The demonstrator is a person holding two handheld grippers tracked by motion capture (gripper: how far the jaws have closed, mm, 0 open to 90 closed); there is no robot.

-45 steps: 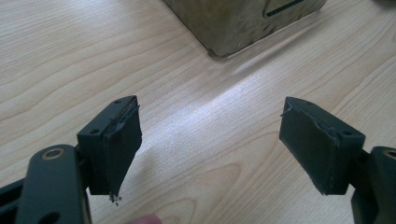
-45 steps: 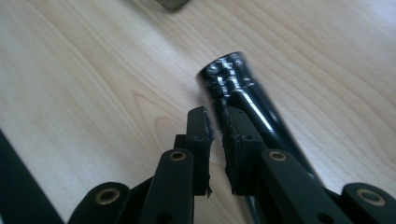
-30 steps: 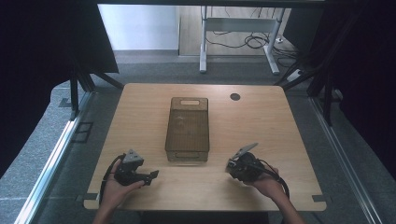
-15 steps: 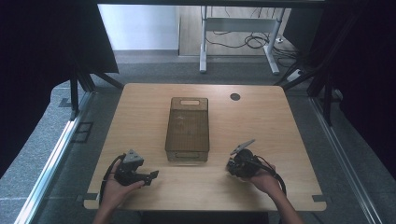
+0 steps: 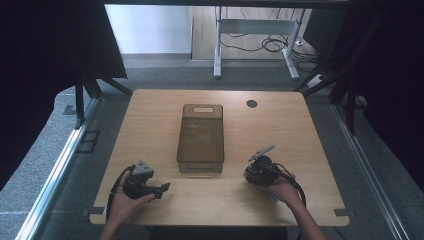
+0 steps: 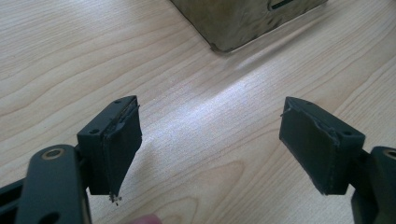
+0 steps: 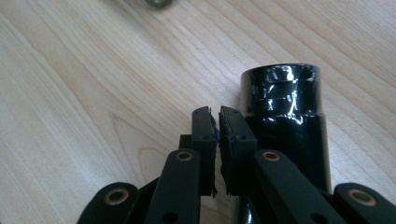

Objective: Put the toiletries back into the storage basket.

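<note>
The brown translucent bin is taken as the landmark: it stands mid-table with its long axis running away from the person, a handle slot at each short end. Nothing is seen inside it from the high view.

The left gripper is held near the table's front edge, off the bin's near-left corner, and is pointed rightward along that edge. Its jaws are spread wide with only bare wood between them; in the left gripper view the bin's near corner is seen ahead of the jaws and well apart from them.

The right gripper is held off the bin's near-right corner, with its jaws pressed together on nothing. In the right gripper view a black cylinder wrapped in glossy tape is seen just beside the closed jaws, outside them; whether it is a loose thing or a part of the tool cannot be told.

Both grippers are judged about equally near the bin's near short end, the right perhaps slightly nearer. Any grasp of the bin would be made from that near end, along the long axis, and the right jaws would need to be opened first.
</note>
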